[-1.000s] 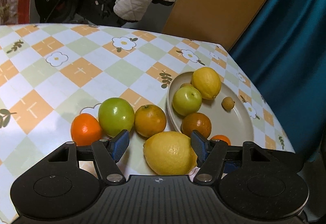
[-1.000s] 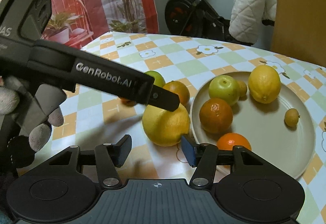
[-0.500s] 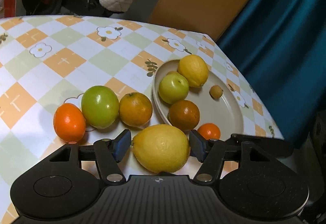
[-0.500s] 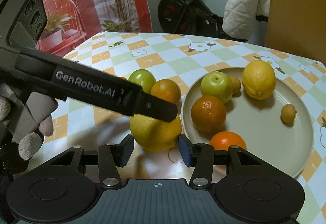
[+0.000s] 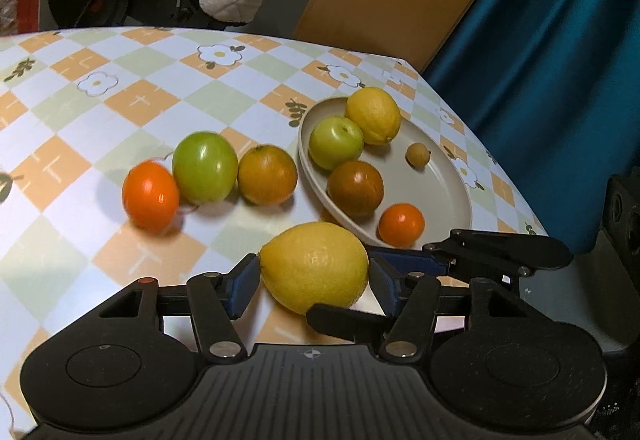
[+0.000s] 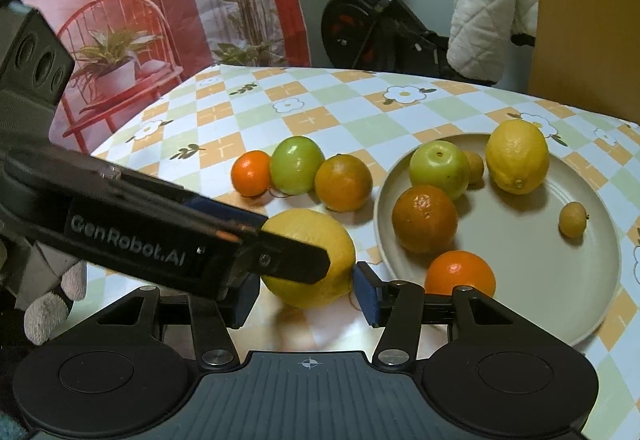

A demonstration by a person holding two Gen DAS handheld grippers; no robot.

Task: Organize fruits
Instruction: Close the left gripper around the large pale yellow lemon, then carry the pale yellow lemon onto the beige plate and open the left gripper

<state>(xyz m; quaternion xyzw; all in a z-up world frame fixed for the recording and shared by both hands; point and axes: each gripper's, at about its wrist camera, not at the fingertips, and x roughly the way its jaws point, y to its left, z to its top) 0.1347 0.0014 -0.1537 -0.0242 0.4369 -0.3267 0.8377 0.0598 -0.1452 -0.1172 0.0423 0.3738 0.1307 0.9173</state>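
Observation:
A large lemon [image 5: 314, 266] lies on the checked tablecloth just in front of a beige plate [image 5: 436, 200]. My left gripper [image 5: 314, 286] has its blue pads on either side of the lemon. Its jaws are closing and only a sliver of gap shows at the right pad. My right gripper [image 6: 304, 298] also straddles the lemon [image 6: 308, 240] from the near side, jaws opening, pads just off it. The left gripper's fingers [image 6: 280, 260] cross in front of the fruit. The plate [image 6: 520, 272] holds a second lemon [image 6: 516, 156], a green fruit [image 6: 438, 170], several oranges and a small brown fruit [image 6: 573, 219].
A small orange [image 5: 150, 196], a green fruit [image 5: 205, 166] and an orange [image 5: 267, 174] sit in a row left of the plate. The table edge [image 5: 520, 200] runs just beyond the plate, with a teal curtain [image 5: 560, 60] behind. A gloved hand [image 6: 52, 304] holds the left gripper.
The left gripper has slid in around the lemon and its jaws have narrowed. The lemon now sits closer in between my right gripper's pads.

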